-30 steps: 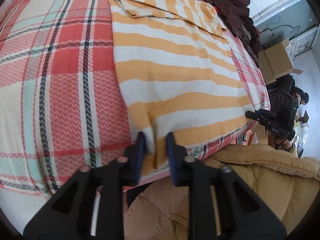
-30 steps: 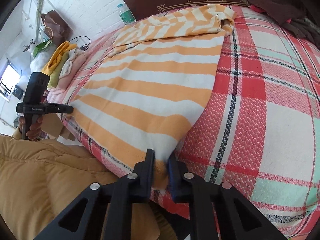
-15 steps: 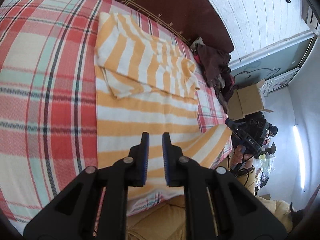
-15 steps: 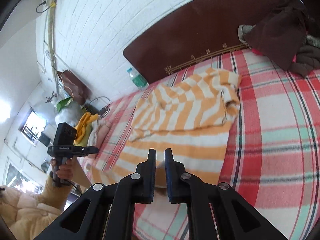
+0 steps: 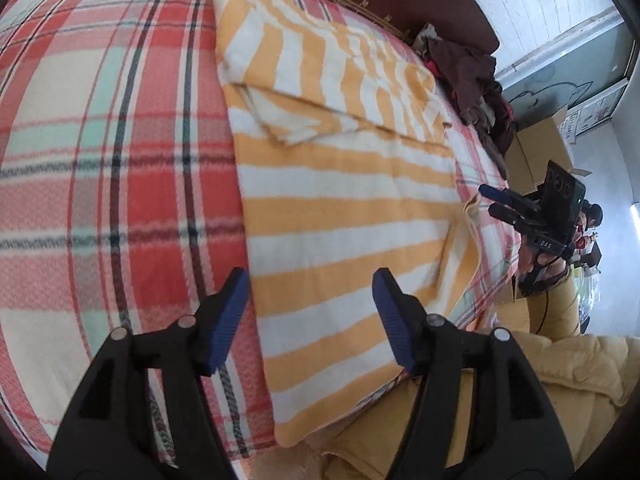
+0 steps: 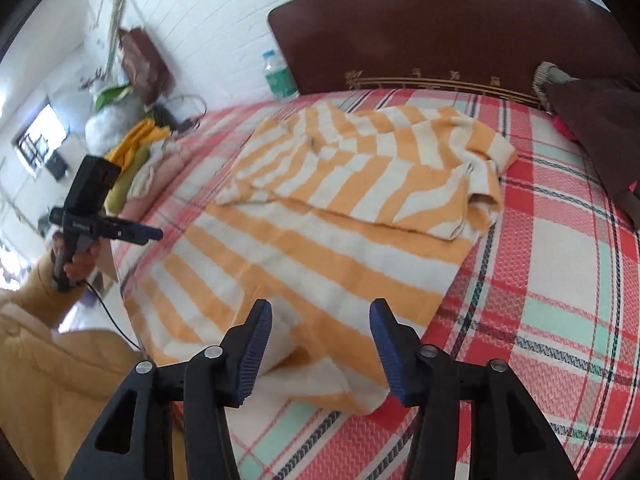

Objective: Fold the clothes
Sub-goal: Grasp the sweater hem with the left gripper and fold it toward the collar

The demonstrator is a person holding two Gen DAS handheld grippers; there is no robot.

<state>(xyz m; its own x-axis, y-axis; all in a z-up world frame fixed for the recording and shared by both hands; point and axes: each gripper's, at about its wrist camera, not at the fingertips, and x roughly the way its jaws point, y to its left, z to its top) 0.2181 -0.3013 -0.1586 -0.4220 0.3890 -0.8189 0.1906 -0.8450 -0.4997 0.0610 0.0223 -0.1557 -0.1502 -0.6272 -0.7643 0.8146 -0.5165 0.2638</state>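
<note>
Now | left tool [image 5: 310, 308] opening, tilted down | right tool [image 6: 320, 336] opening, nothing gripped

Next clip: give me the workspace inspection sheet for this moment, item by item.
Surface: bed with plaid blanket.
Job's things: orange-striped garment lying flat, sleeves folded across its top.
Clutter: dark clothes pile by the headboard; folded stack at the bedside.
Grippers: left tongs and right tongs opening, nothing pinched.
Cables: black lead under the left handle.
Surroundings: water bottle, cardboard box, brick wall.

Soft knit striped garment [image 5: 344, 208], woven plaid bedcover [image 5: 120, 160], glossy wooden headboard [image 6: 440, 40]
</note>
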